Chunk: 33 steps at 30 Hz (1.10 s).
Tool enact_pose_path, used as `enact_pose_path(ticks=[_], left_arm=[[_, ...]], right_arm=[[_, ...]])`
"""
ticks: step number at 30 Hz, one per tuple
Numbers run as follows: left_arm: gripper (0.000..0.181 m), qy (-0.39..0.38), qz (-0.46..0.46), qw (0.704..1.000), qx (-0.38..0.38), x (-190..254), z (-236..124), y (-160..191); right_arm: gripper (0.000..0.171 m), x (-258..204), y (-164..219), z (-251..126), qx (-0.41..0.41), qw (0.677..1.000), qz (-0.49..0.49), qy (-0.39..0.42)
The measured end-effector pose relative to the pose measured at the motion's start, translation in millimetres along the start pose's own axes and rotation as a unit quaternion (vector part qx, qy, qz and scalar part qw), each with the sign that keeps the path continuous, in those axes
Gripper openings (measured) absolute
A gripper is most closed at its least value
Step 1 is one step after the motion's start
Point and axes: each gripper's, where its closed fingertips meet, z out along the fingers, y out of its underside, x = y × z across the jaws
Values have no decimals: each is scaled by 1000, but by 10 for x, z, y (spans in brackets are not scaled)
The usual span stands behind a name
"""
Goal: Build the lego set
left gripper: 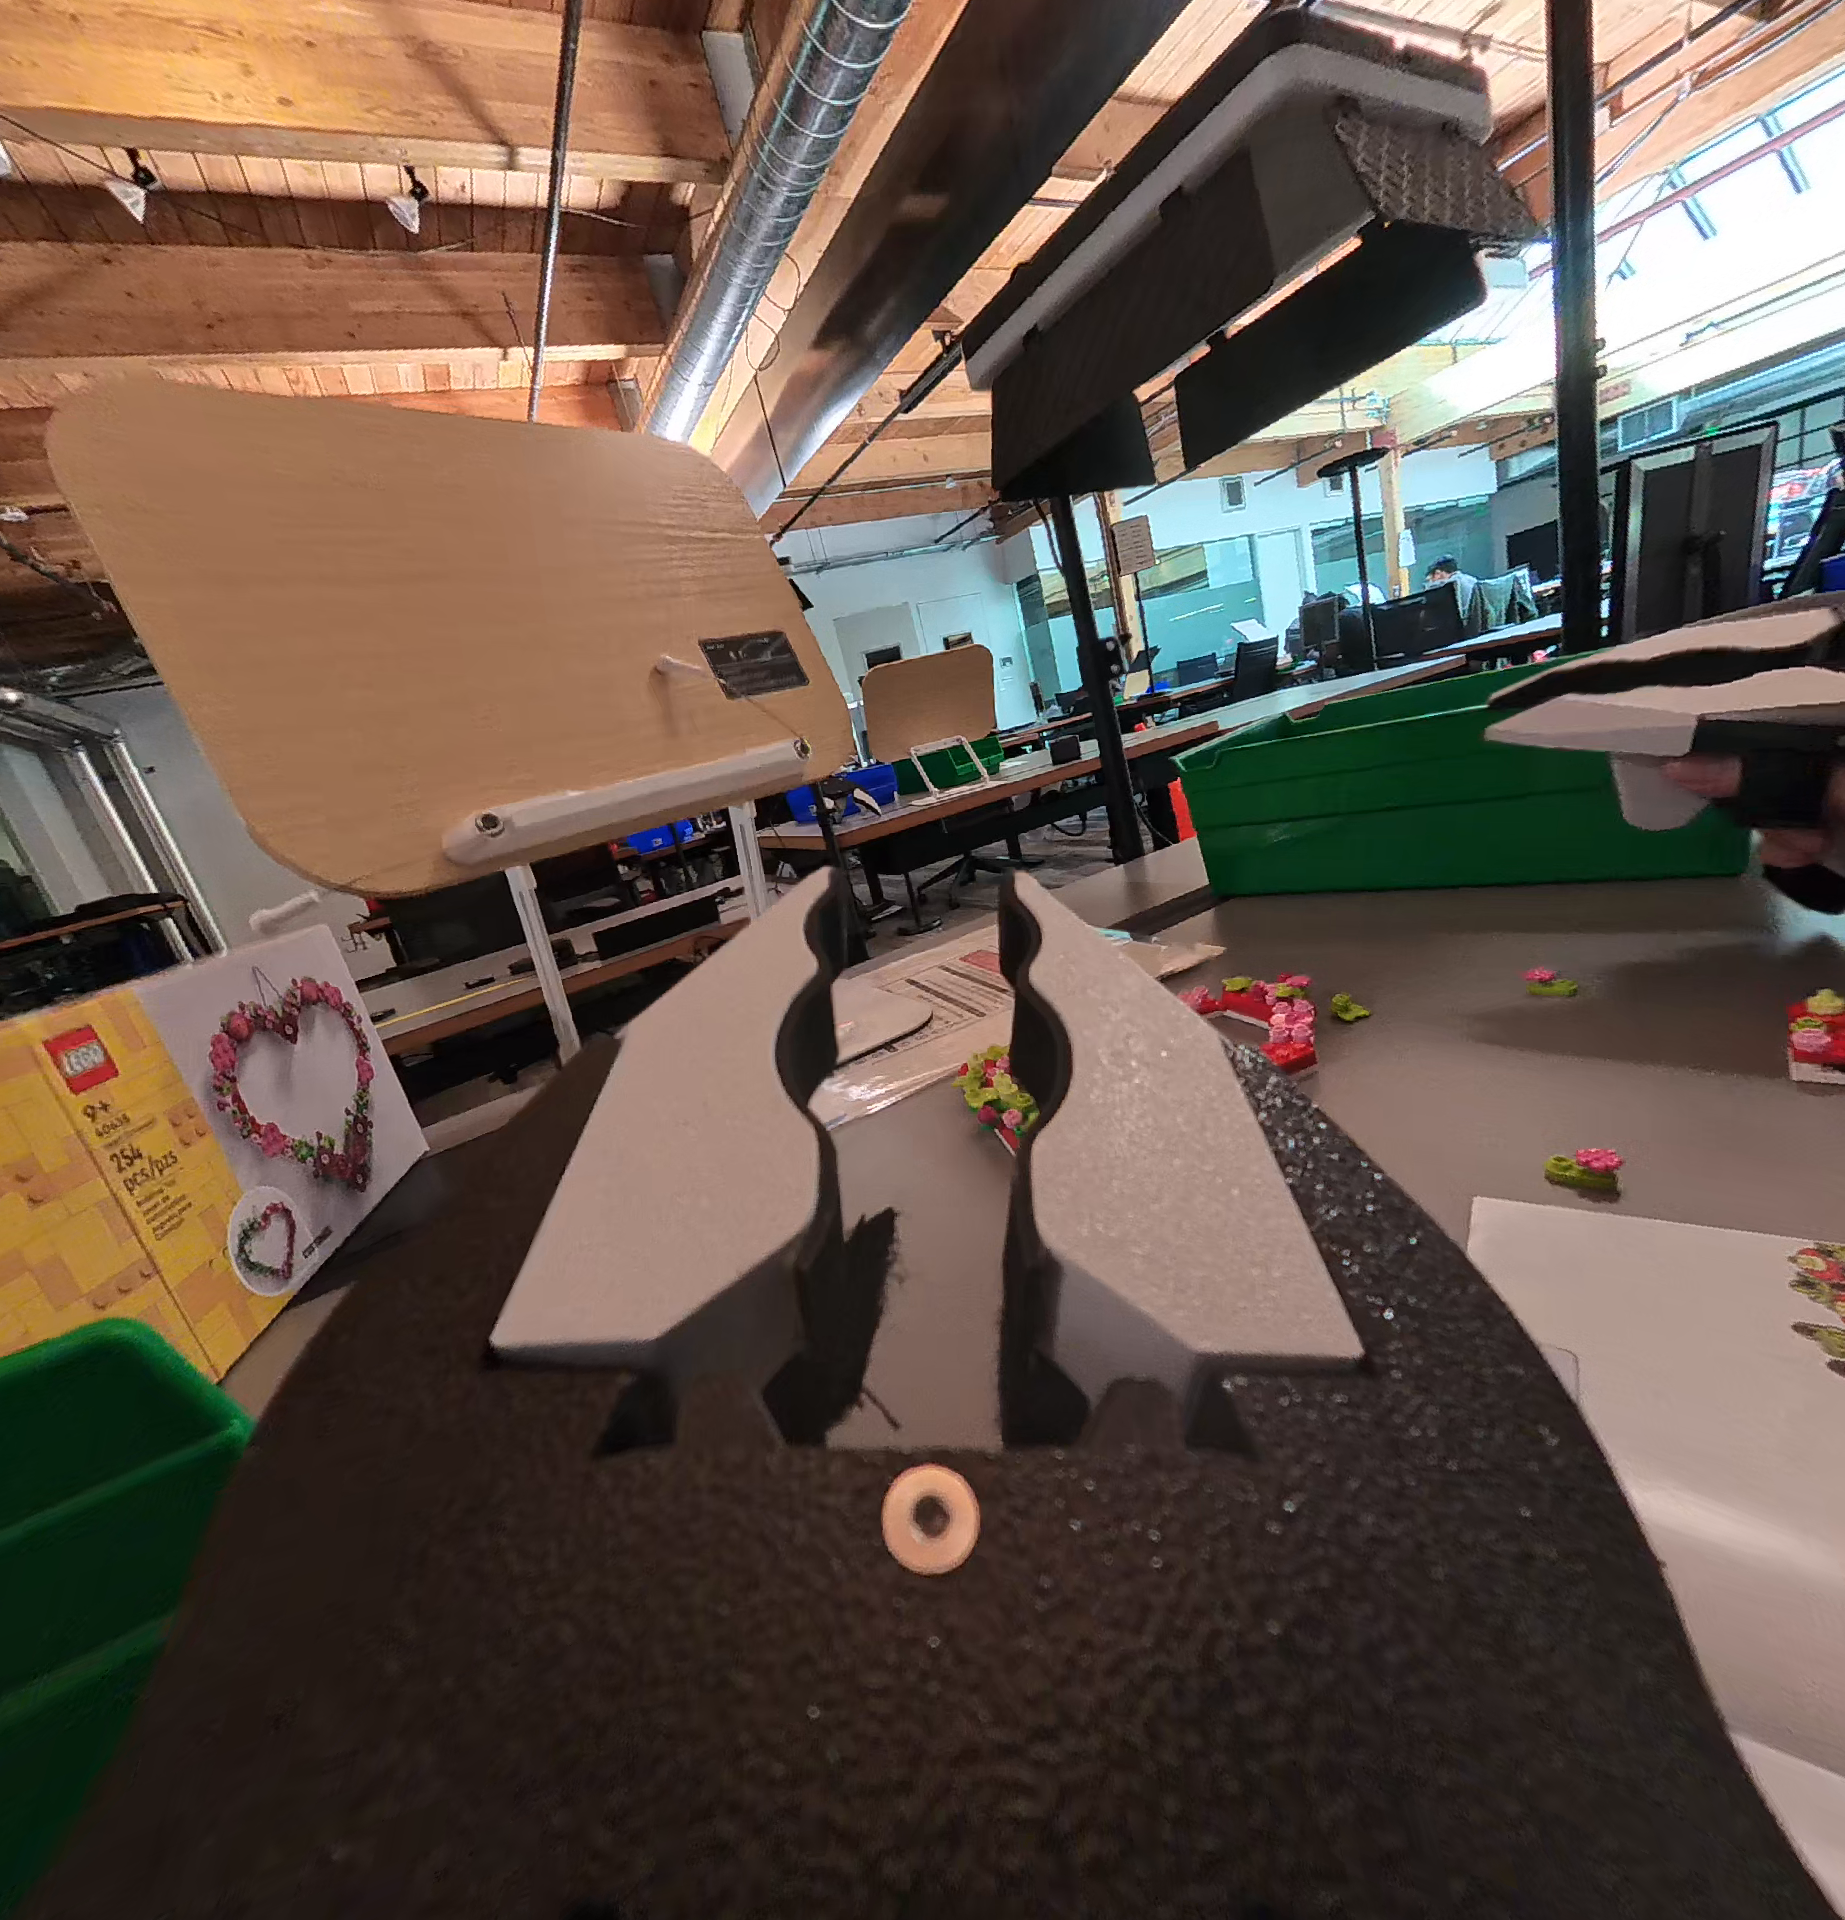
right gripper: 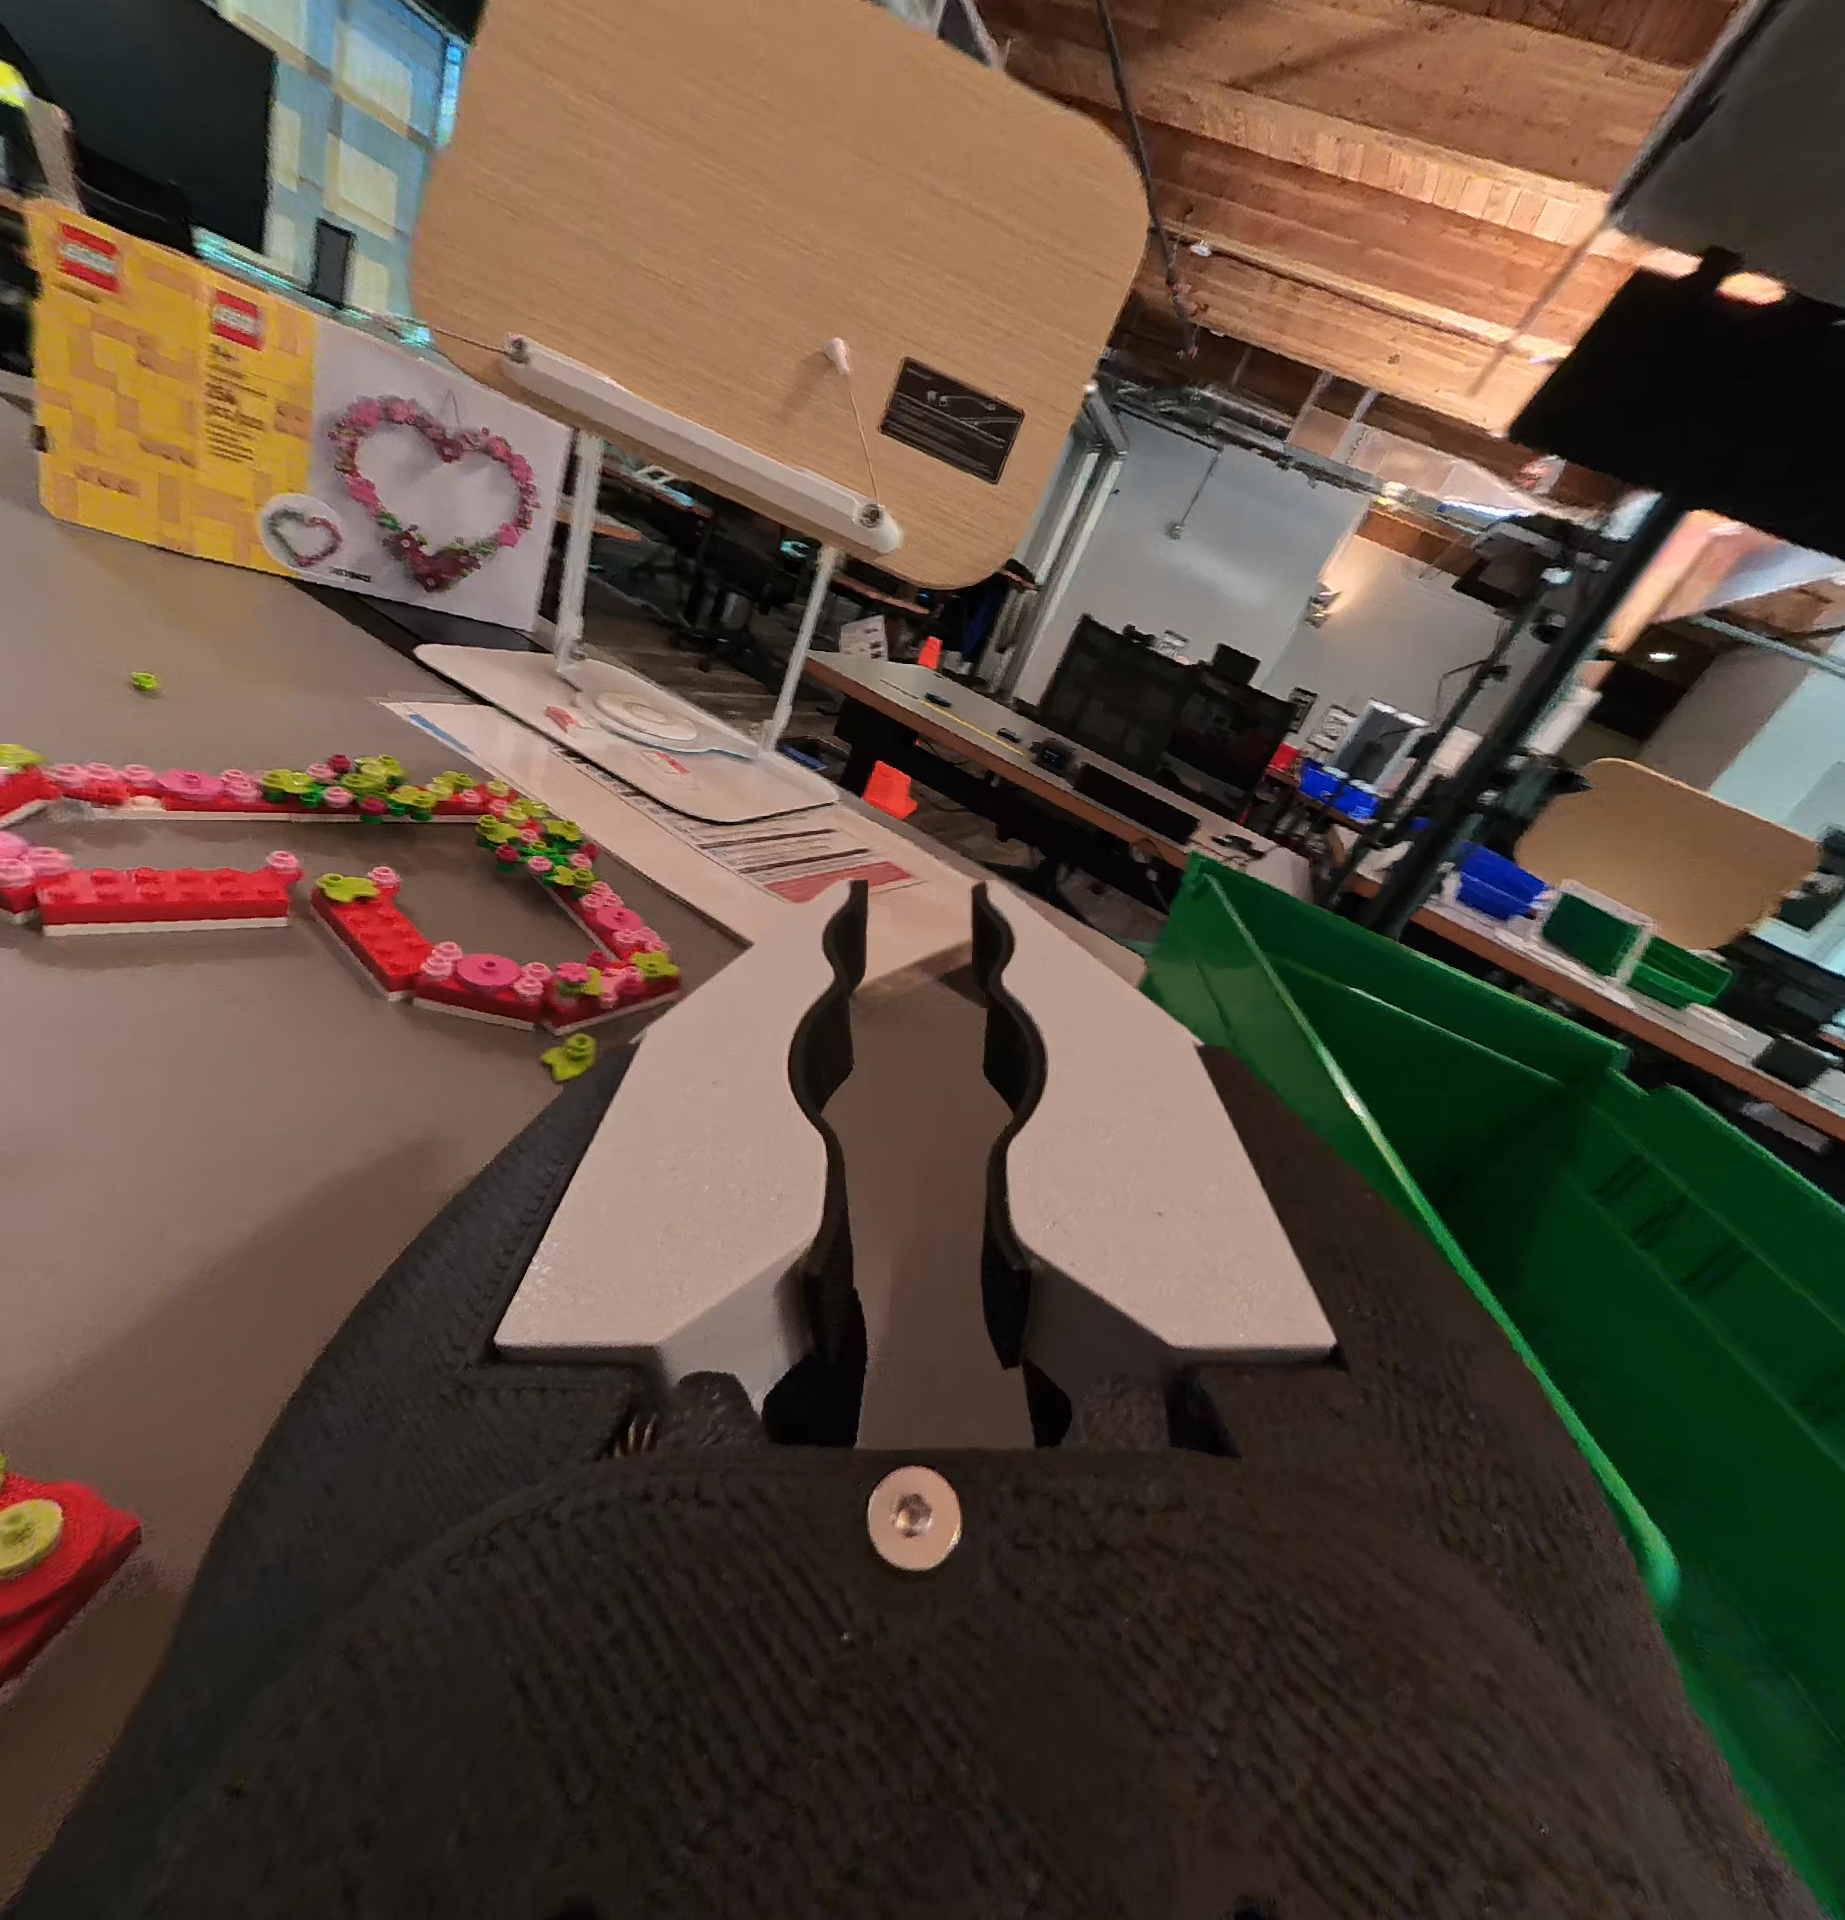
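Left wrist view: the left hand-held gripper (left gripper: 918,914) is held spread and empty above the desk (left gripper: 1417,1060), near flowered brick sections (left gripper: 1261,1013). Right wrist view: the right hand-held gripper (right gripper: 913,904) is likewise spread, empty, between the heart-shaped brick frame (right gripper: 378,883) and a green bin (right gripper: 1520,1195).

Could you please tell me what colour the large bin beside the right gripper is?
The bin is bright green, clearest in the right wrist view.

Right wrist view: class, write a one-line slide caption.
Open right gripper hovers empty beside the partly built red heart frame, green bin alongside.
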Motion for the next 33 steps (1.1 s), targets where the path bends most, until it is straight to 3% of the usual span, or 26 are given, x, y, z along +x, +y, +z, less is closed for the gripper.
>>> enact_pose_path(ticks=[6,10,12,16,21,28,33], left_arm=[[27,-13,59,998,32,58,-59,-261],[27,-7,72,997,34,115,-71,-284],[27,-1,66,997,28,137,-56,-240],[27,11,57,998,19,173,-32,-163],[27,13,52,999,12,160,-20,-107],[26,18,46,999,2,137,13,-17],[27,18,34,999,-7,96,52,48]], right_arm=[[19,39,-4,-103,-13,999,-19,30],[20,-396,-8,-7,-50,993,-3,-108],[17,-620,8,48,-86,977,0,-195],[20,-970,235,117,-192,914,21,-356],[23,-1052,479,249,-245,865,-43,-436],[22,-1007,685,323,-276,812,-57,-512],[22,-991,656,308,-275,790,-29,-547]])
